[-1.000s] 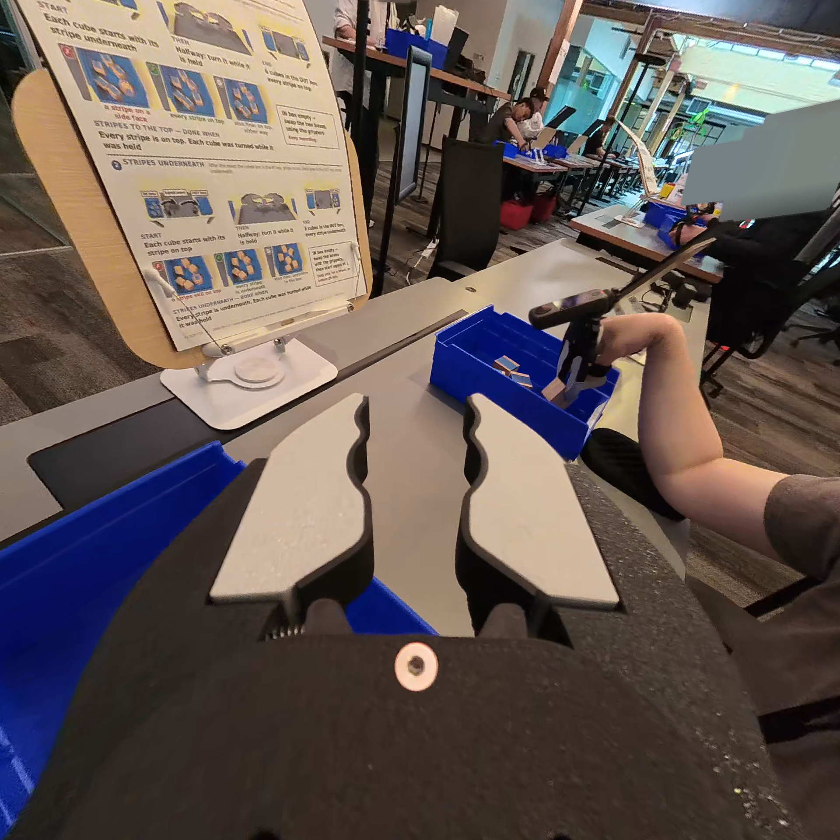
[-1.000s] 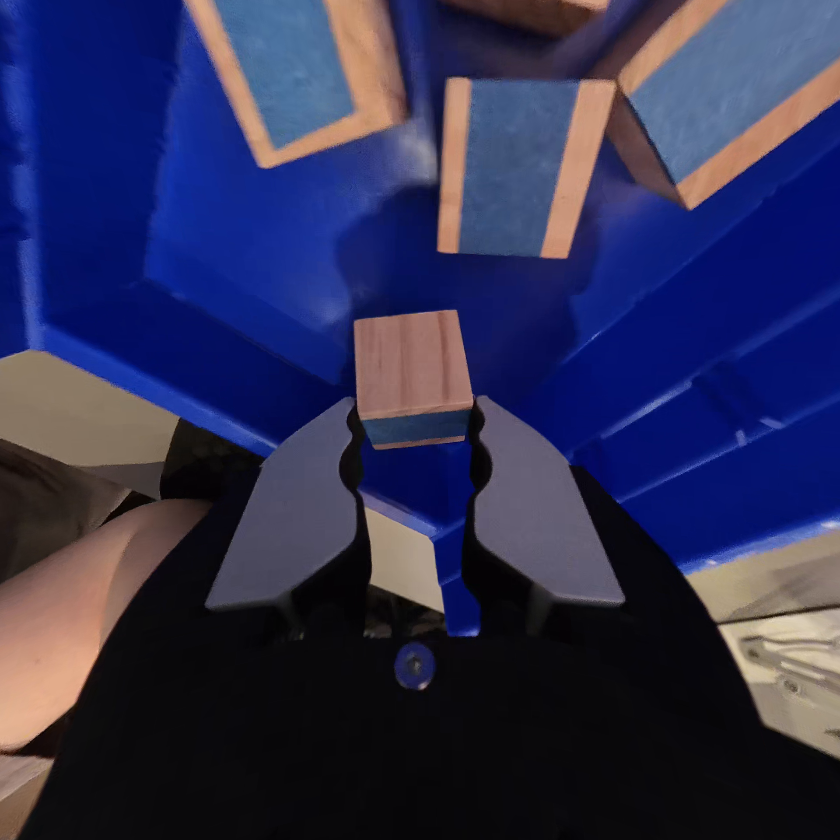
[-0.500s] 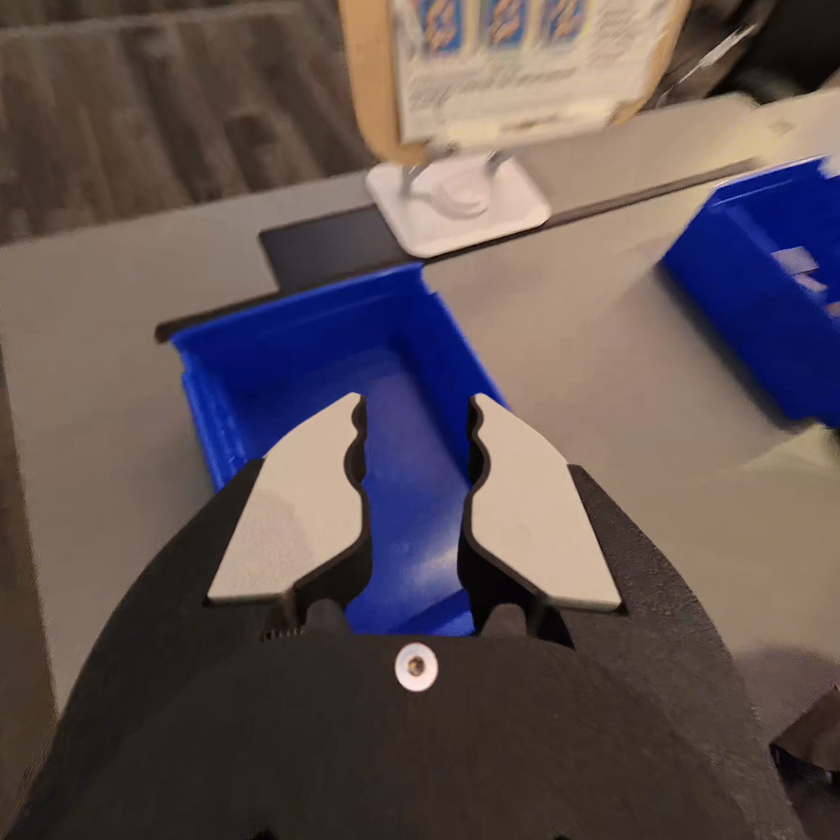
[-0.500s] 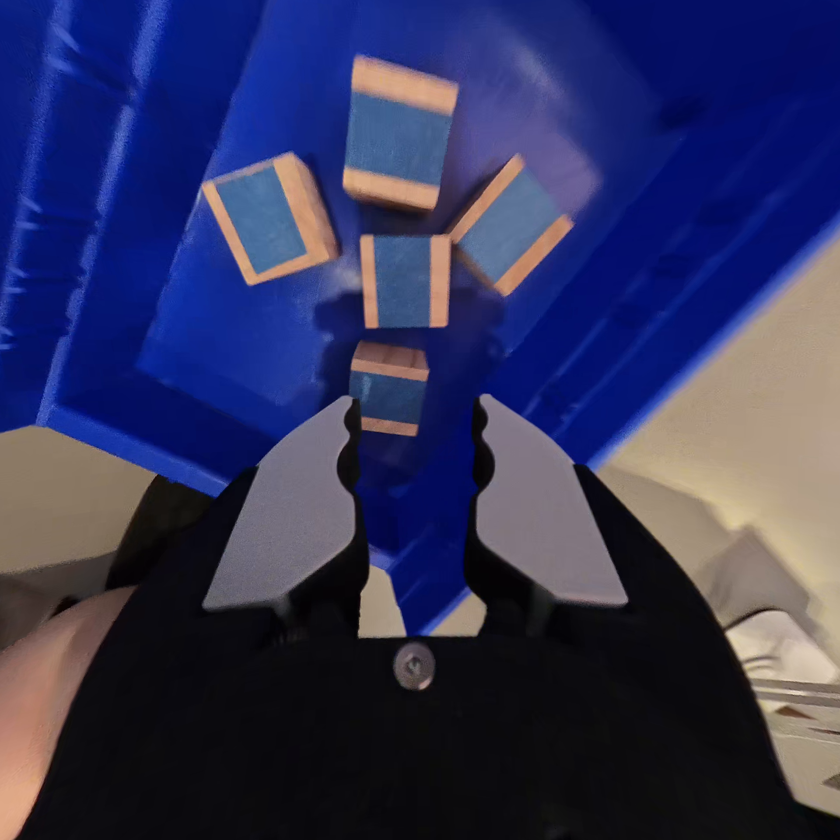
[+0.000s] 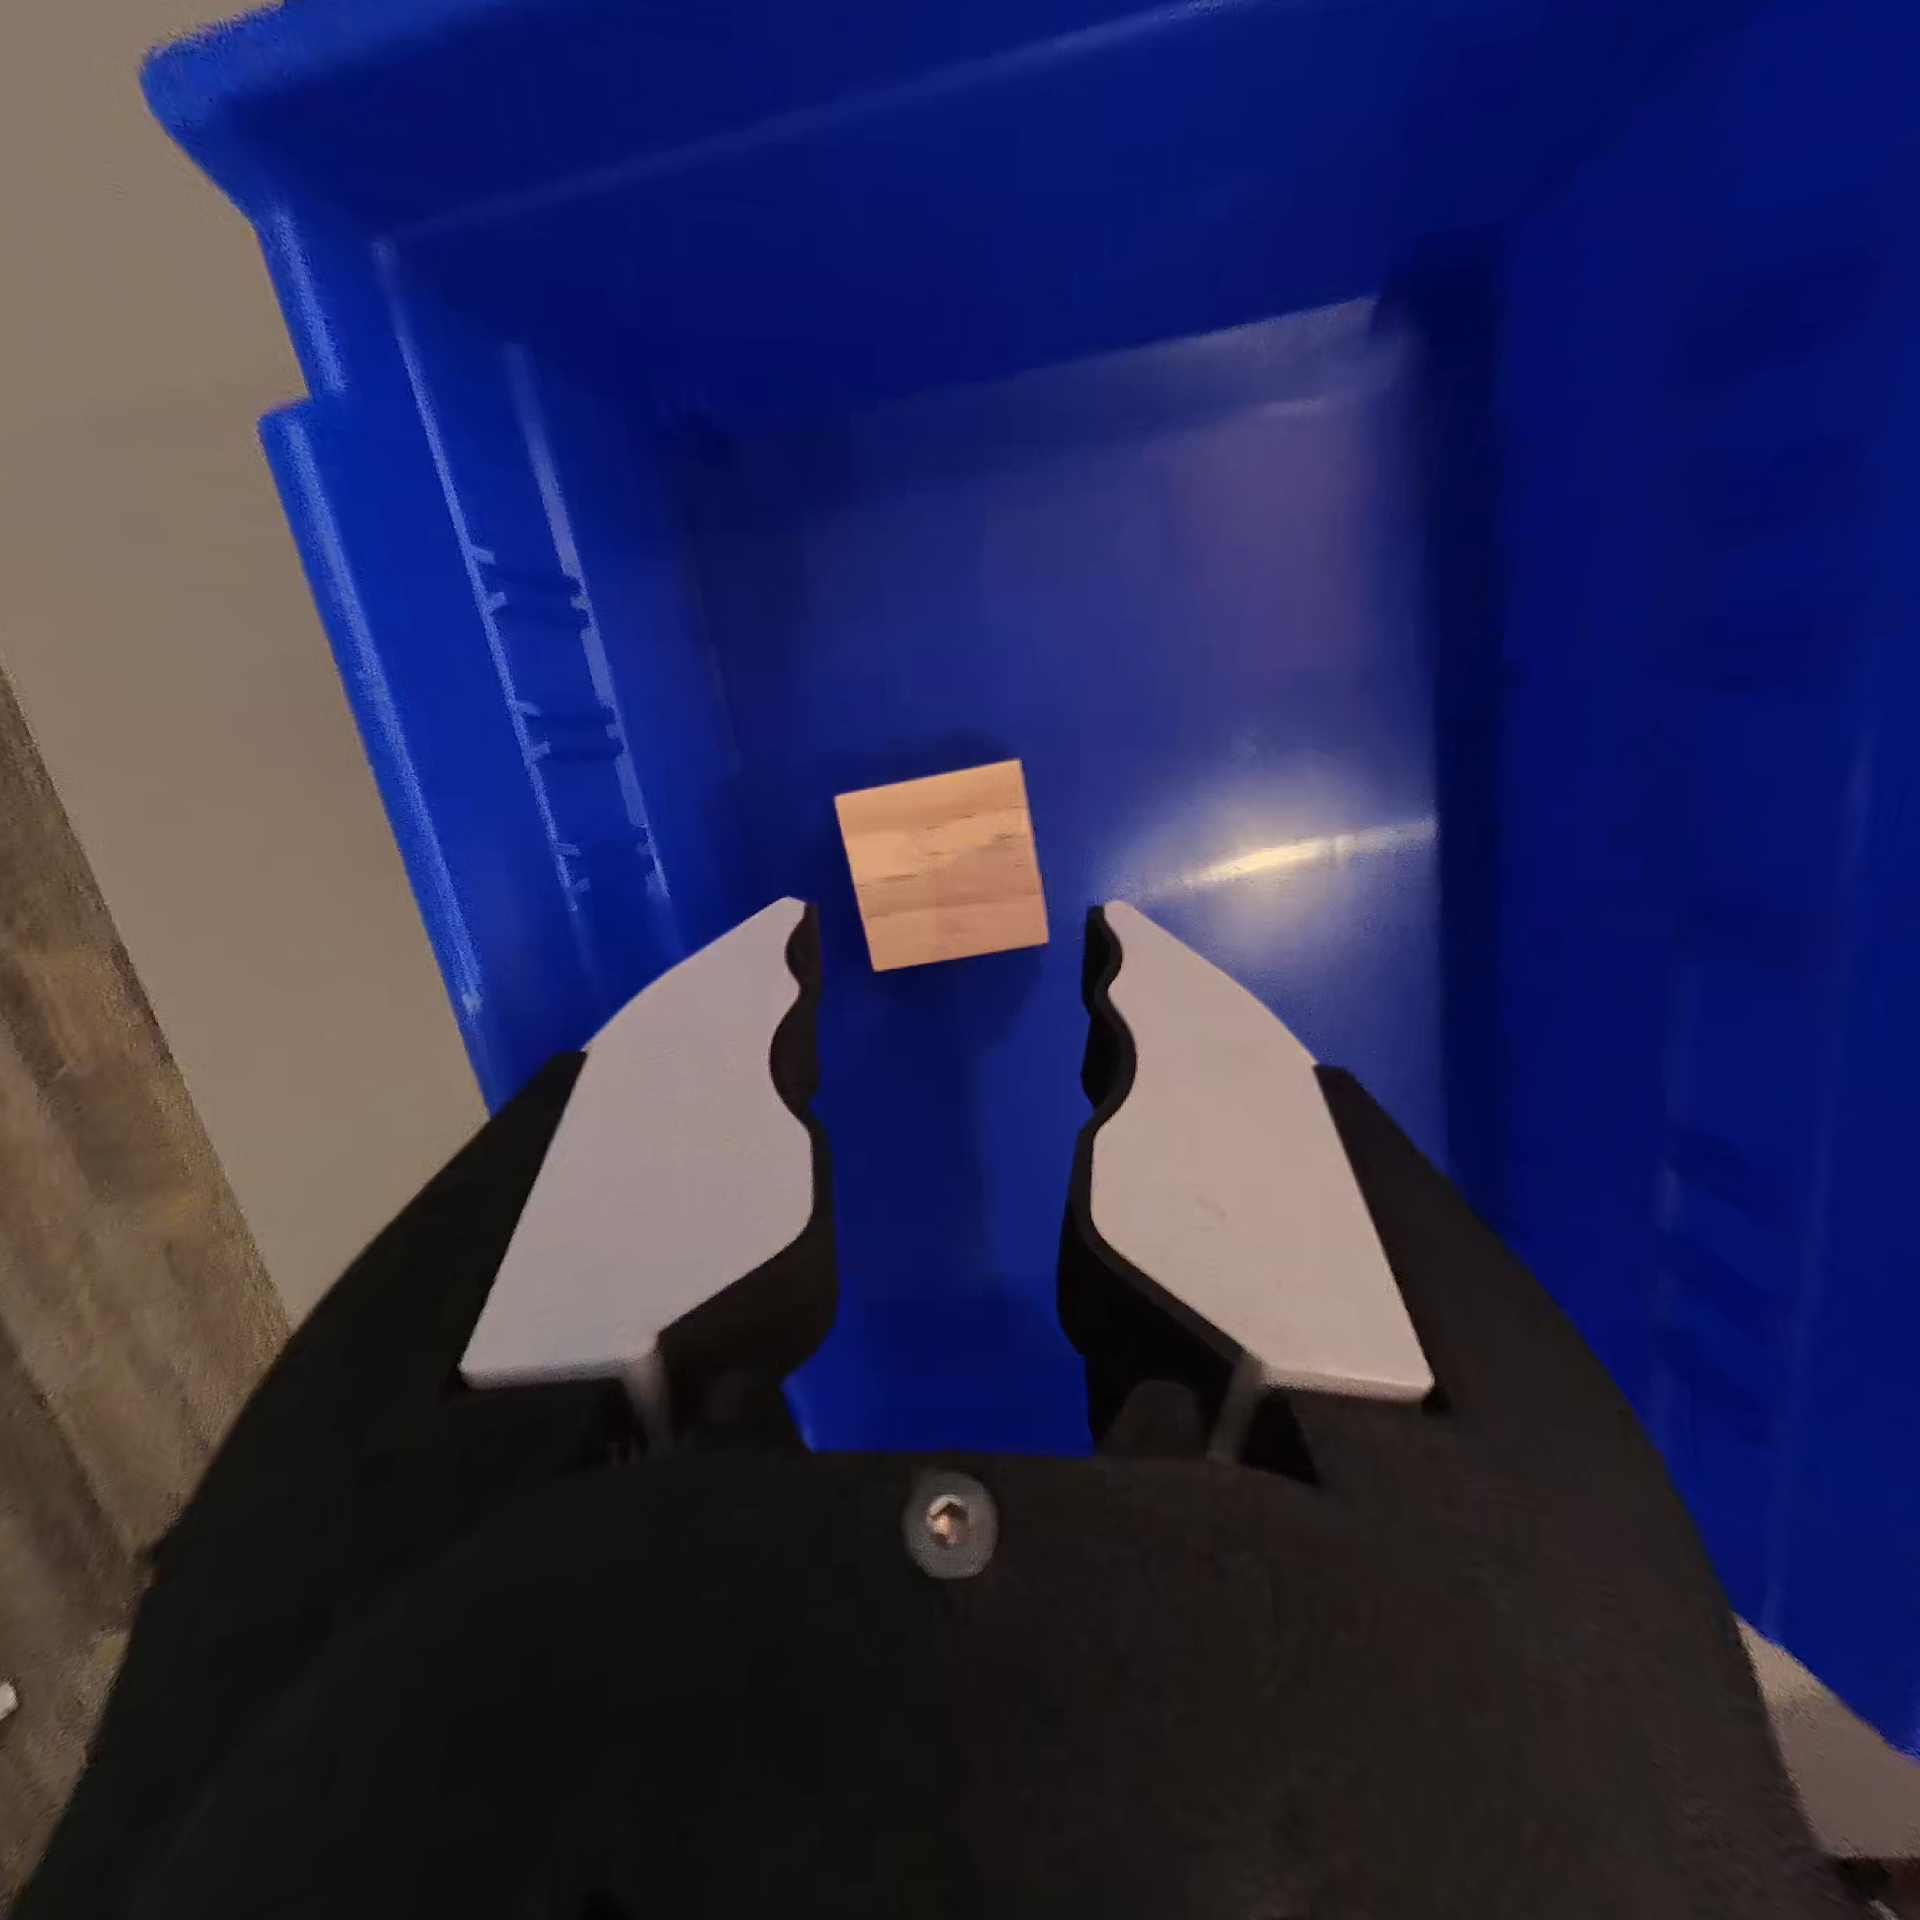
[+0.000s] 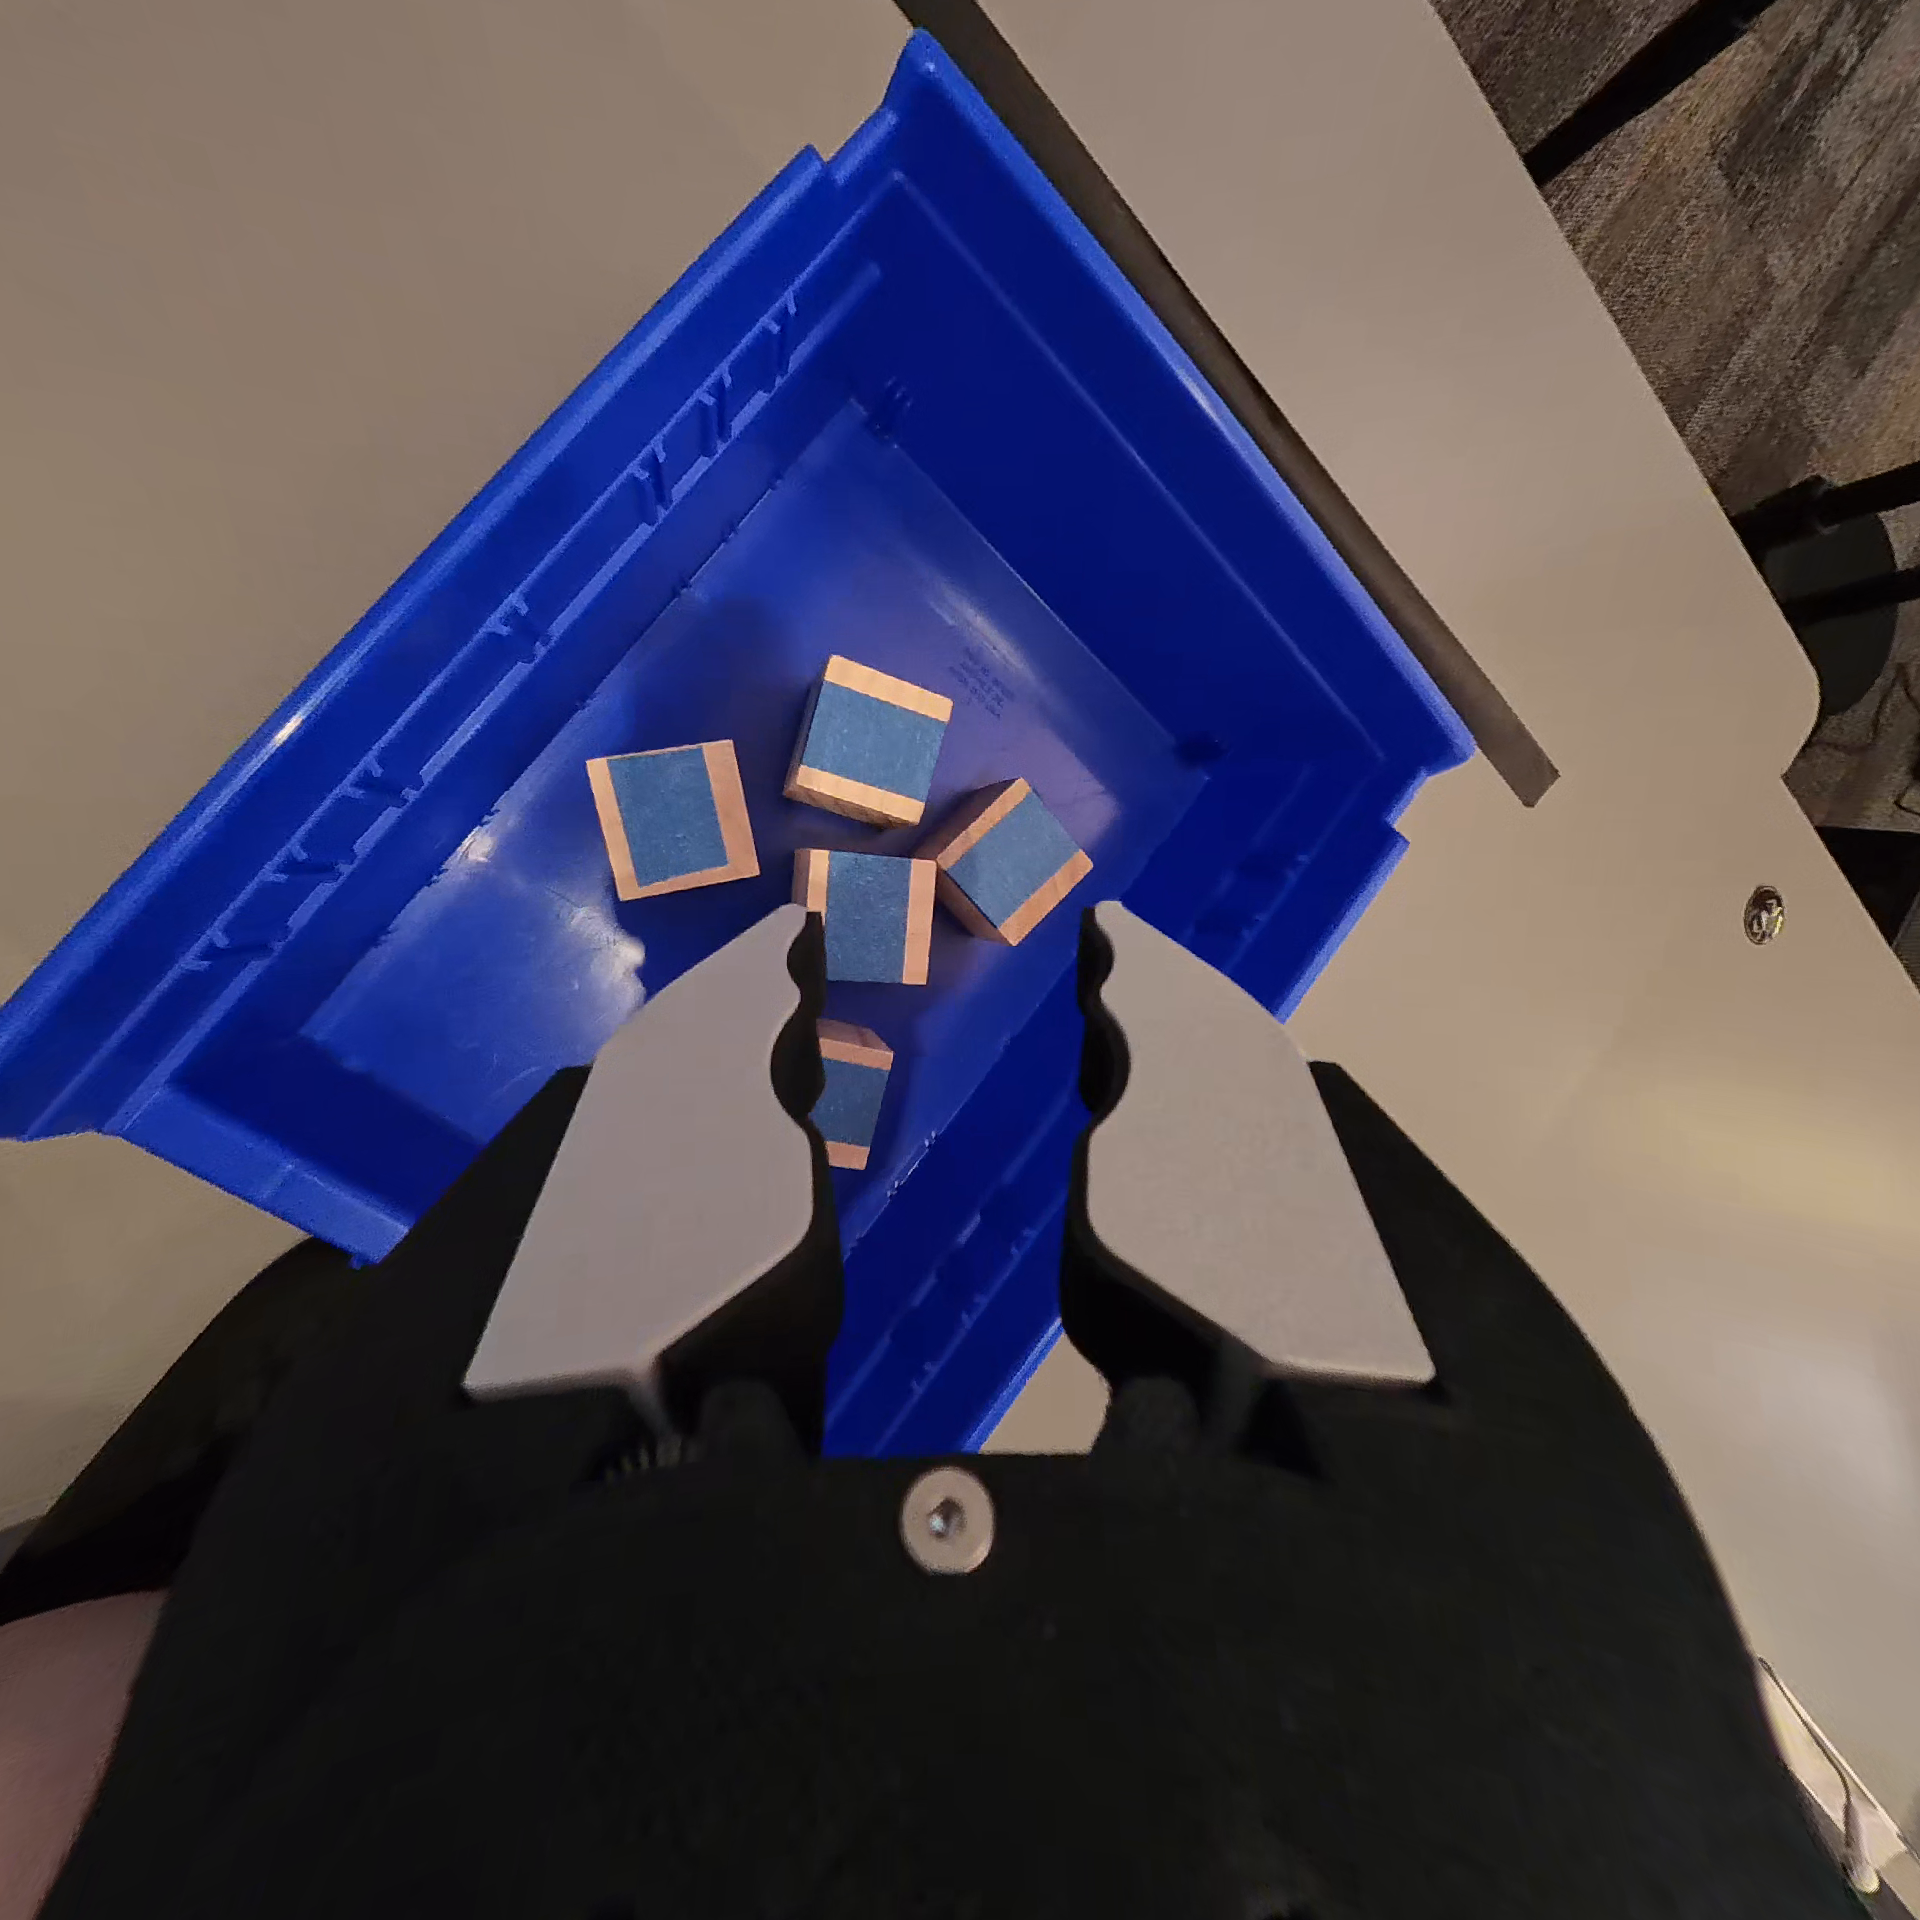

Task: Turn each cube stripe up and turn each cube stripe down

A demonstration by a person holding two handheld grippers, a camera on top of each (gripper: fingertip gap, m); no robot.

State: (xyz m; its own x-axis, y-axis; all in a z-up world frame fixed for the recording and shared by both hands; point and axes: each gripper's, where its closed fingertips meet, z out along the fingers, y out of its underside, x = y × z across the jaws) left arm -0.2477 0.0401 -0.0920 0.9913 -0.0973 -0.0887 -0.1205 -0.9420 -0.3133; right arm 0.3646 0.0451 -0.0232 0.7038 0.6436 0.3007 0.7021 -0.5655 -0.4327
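In the left wrist view a lone wooden cube (image 5: 940, 862) lies on the floor of a blue bin (image 5: 935, 312), with a plain wood face up and no stripe showing. My left gripper (image 5: 945, 912) is open and empty, hovering just above and short of this cube. In the right wrist view several wooden cubes lie in a second blue bin (image 6: 1143, 416), all blue stripe up: one on the left (image 6: 673, 819), one at the top (image 6: 871, 740), one on the right (image 6: 1006, 860), one in the middle (image 6: 871, 916) and a nearer one (image 6: 854, 1091) partly hidden by my finger. My right gripper (image 6: 940, 914) is open and empty, high above them.
Both bins stand on a grey table (image 6: 312, 312). A black strip (image 6: 1247, 364) runs along the far side of the right bin. The table's left edge and the carpet floor (image 5: 83, 1039) show beside the left bin. A small metal fitting (image 6: 1763, 914) sits in the tabletop.
My right gripper let go of the cube it held, leaving it stripe up, and rose above its bin. My left gripper swung from facing the room down over the left bin and its cube.
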